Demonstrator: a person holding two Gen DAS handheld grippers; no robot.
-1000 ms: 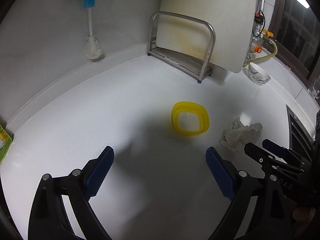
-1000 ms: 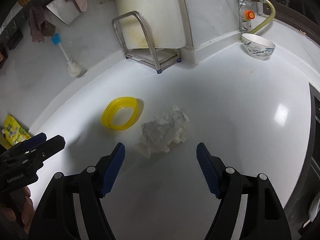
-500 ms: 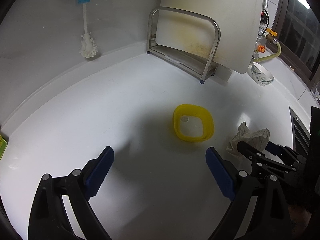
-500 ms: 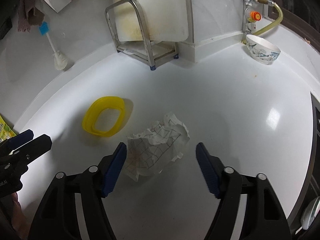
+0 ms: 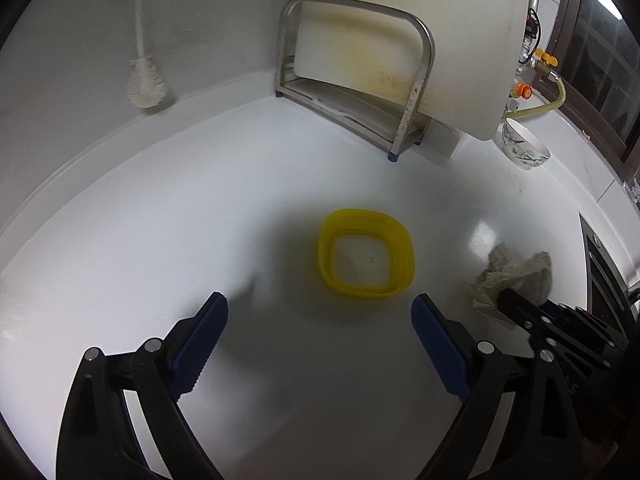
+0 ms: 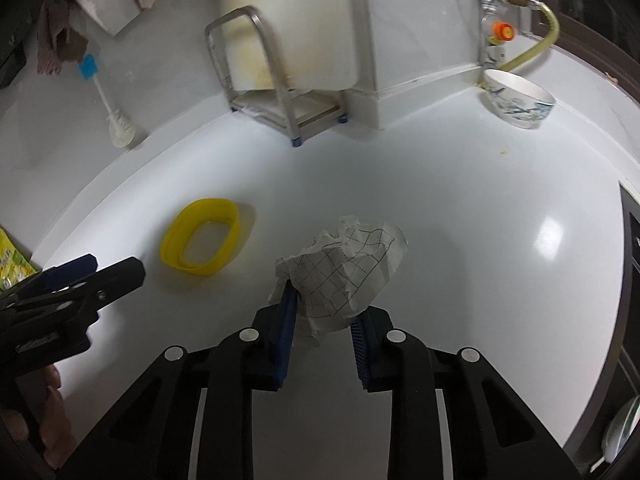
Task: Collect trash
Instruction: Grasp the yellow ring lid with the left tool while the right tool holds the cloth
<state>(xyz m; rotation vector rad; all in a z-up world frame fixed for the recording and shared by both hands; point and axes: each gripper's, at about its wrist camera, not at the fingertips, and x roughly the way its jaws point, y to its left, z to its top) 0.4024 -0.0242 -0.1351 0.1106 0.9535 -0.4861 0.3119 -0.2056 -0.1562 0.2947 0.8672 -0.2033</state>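
The right gripper (image 6: 322,312) is pinching the crumpled gridded paper (image 6: 344,268) between its blue fingers (image 6: 287,314), the wad sitting on the white bench (image 6: 460,208) just right of the yellow container (image 6: 202,238). The left gripper (image 5: 320,320) is hovering with its fingers (image 5: 200,336) spread wide and holding nothing, the yellow container lying on the bench just ahead of them. A patterned bowl (image 6: 518,100) and a metal rack (image 6: 276,80) are standing at the back.

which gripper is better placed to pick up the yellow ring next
Left. The left gripper is open with the yellow ring just ahead of it; the right gripper is shut on the crumpled paper.
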